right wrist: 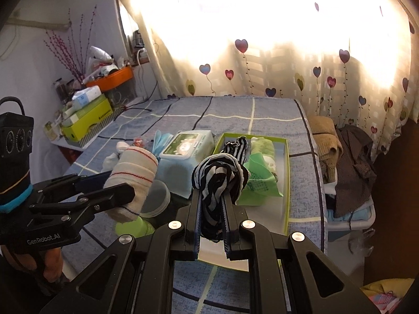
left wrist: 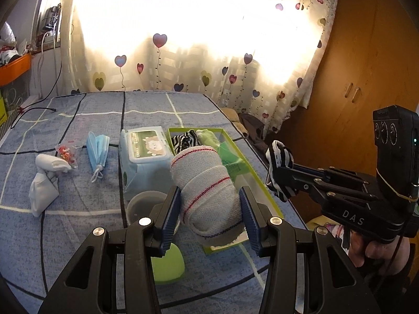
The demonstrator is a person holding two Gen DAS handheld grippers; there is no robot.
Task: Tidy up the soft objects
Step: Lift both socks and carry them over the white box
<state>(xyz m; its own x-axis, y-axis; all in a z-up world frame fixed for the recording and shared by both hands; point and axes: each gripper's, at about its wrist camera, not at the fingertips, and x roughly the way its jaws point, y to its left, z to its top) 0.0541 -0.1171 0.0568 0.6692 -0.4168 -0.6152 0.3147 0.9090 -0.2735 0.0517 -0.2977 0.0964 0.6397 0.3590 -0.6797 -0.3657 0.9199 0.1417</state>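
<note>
Right in front of you in the left wrist view, your left claw (left wrist: 209,209) is clamped on a rolled white sock (left wrist: 207,183) with thin red lines. The roll sticks up and away from you, in the air above the bed (left wrist: 78,222). Under it sit a clear round lid (left wrist: 142,205) and a green round thing (left wrist: 167,267). At 12 o'clock from the roll lies the green box (left wrist: 258,180), with a striped sock and green cloth inside. Just left of the box is the wipes pack (left wrist: 146,157). Further to 10 o'clock lie a blue face mask (left wrist: 98,150) and a white cloth bundle (left wrist: 44,183). At 3 o'clock your right claw (left wrist: 279,174) grips a black and white striped sock (left wrist: 279,157).

In the right wrist view, your right claw (right wrist: 212,201) is closest. Its pads are pulled close together and pinch the striped sock (right wrist: 218,175), which bunches up above the tips. The green box (right wrist: 286,162) lies just behind it at 12 o'clock. At 9 o'clock your left claw (right wrist: 125,191) holds the white sock (right wrist: 131,172). The wipes pack (right wrist: 186,149) sits at 11 o'clock.
</note>
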